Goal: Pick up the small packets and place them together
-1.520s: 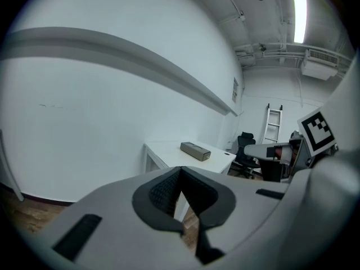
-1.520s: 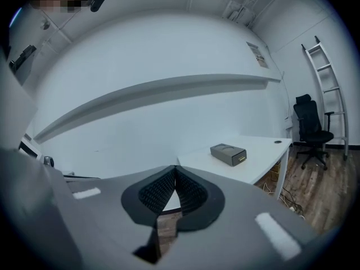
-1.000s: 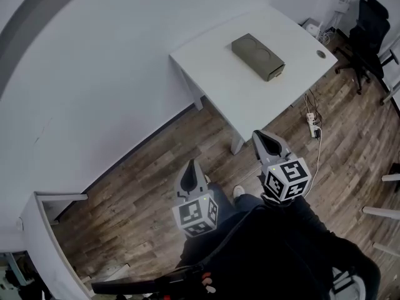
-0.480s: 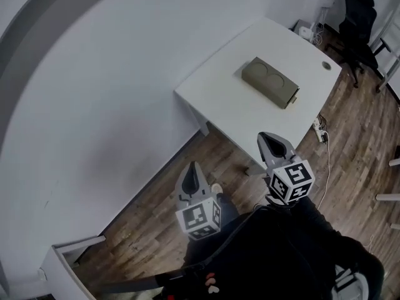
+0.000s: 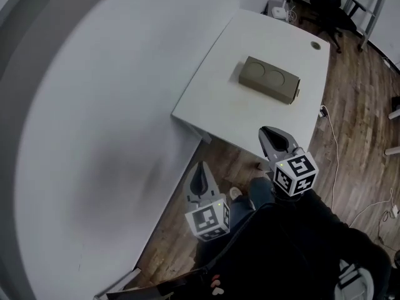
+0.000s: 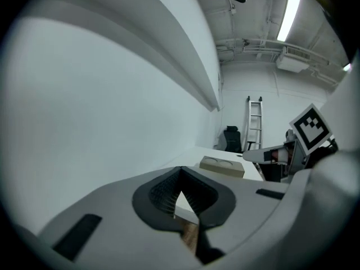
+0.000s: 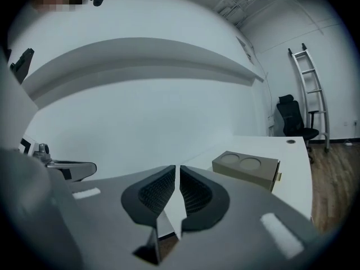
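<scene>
A white counter (image 5: 219, 102) carries an olive-tan box (image 5: 270, 80), brown wood-grain floor (image 5: 353, 136) shows at three o'clock, and black-and-white square markers pattern the grey left gripper (image 5: 201, 167) and right gripper (image 5: 267, 132).

White table (image 5: 215, 108) mostly bare, tan box (image 5: 269, 80) at its middle, wall (image 5: 94, 117) along left

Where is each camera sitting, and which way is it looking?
Head view: on the person's head, looking steeply down at the table and box; shows left gripper, right gripper, dark clothing.
Left gripper view: on the left gripper, looking along its shut jaws toward the table; right gripper shows at right.
Right gripper view: on the right gripper, looking along its shut jaws toward the table.
All three share the box on the table.
</scene>
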### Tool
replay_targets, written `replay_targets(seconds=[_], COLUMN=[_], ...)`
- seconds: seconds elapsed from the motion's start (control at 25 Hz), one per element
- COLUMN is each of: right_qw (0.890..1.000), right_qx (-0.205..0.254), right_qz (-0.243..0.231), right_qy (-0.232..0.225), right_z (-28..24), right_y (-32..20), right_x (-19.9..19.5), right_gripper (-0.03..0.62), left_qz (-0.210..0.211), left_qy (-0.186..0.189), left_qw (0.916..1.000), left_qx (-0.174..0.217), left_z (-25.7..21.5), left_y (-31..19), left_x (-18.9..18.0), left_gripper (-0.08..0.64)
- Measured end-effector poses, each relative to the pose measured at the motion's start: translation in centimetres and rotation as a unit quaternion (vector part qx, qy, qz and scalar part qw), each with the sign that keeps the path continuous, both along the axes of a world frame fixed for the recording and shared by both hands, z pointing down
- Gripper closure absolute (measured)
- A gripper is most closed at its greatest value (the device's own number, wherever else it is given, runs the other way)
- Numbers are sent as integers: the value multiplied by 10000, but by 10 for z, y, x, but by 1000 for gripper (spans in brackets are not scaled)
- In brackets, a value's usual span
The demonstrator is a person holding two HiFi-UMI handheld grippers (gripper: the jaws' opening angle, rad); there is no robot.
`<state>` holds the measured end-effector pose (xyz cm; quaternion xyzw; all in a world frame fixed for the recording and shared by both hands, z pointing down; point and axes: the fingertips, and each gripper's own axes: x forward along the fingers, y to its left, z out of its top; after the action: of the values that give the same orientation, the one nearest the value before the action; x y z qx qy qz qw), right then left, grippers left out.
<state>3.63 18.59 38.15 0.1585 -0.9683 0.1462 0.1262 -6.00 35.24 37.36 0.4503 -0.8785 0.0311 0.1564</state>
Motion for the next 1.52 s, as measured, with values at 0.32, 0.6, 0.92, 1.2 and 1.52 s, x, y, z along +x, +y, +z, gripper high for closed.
replay_targets(seconds=[0.32,0.6,0.92,1.2,1.52], right_qw=[9980,9953,9833,9763,9830], right_qx=[-46,-127,-137,-50,49], right_qz=[620,954,1790,1921,842], right_qy=[127,93,285,999,1632], right_z=[25,18,39,78,106], right_y=[-62,-135,-209,-249,-280], right_x=[-15,-14,53,108,98], right_gripper=[588,583,583,571,493], left_qz=[581,1609,2659,3218,3626], left_qy=[248,468,460,629,761], left_qw=[9980,9855,9629,9441,9269], left_qx=[-31,264,-59,-342,-600], left_z=[32,15,35,61,75], left_y=[-70,-167,-276,-332,-379], left_x=[-32,-45,-15,1,-12], left_gripper=[561,561,561,561,561])
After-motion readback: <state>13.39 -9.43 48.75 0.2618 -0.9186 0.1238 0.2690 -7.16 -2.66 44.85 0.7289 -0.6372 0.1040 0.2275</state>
